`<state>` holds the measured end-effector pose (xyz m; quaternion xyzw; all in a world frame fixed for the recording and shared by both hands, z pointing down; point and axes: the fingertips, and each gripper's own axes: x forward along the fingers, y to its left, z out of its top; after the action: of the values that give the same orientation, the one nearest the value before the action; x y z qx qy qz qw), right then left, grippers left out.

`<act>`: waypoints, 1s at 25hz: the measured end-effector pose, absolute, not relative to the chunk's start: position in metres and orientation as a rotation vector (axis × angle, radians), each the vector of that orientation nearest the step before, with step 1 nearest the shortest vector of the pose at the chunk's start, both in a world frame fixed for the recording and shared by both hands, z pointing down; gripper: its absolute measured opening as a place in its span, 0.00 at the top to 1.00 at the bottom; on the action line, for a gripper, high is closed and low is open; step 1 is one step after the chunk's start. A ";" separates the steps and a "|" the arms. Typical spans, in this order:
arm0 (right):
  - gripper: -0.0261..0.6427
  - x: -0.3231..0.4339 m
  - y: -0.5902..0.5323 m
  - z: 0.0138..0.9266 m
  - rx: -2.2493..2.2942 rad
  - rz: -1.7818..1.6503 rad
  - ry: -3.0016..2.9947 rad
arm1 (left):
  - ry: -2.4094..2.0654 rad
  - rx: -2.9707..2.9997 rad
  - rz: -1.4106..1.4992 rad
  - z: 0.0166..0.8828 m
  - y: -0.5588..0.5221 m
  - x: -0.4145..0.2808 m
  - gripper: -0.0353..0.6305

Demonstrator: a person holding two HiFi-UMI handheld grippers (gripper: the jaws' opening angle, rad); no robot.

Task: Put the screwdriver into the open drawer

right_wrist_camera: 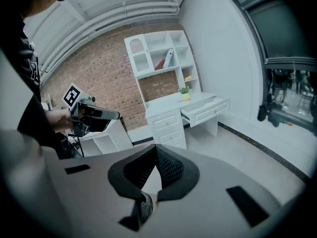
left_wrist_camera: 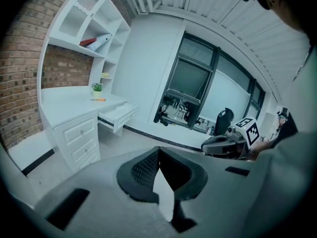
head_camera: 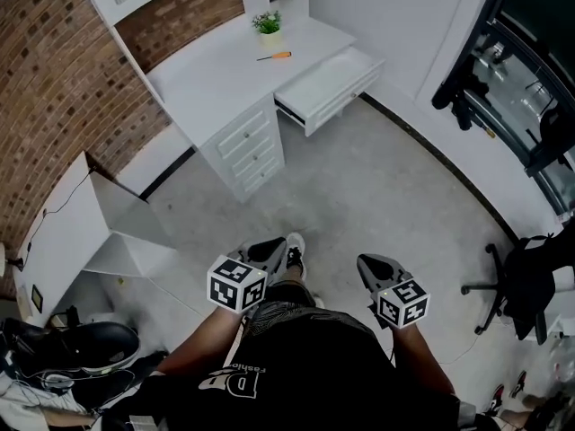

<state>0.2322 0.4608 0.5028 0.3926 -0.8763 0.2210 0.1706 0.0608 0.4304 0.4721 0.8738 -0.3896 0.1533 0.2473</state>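
Note:
An orange-handled screwdriver (head_camera: 274,56) (left_wrist_camera: 99,99) (right_wrist_camera: 184,99) lies on the white desk (head_camera: 211,79), beside a small potted plant (head_camera: 268,25). The desk's top drawer (head_camera: 328,83) (left_wrist_camera: 118,114) (right_wrist_camera: 205,108) stands pulled out to the right and looks empty. Both grippers hang low in front of the person, far from the desk, over the grey floor. My left gripper (head_camera: 272,248) (left_wrist_camera: 158,150) is shut with nothing in it. My right gripper (head_camera: 370,264) (right_wrist_camera: 156,148) is likewise shut and empty. Each gripper shows in the other's view.
A drawer stack (head_camera: 252,151) sits under the desk. A white shelf unit (head_camera: 99,232) lies on the floor at left by the brick wall (head_camera: 54,88). An office chair (head_camera: 517,285) stands at right near dark windows (head_camera: 530,70). A shoe (head_camera: 294,251) shows below.

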 end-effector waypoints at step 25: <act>0.95 0.198 0.216 0.502 1.070 0.656 -2.373 | -1.070 2.335 0.386 0.475 0.181 0.009 0.92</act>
<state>0.1979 0.2159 0.5024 0.3883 -0.8610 0.2378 0.2264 0.0088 0.1809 0.4745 0.8659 -0.3968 0.1431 0.2690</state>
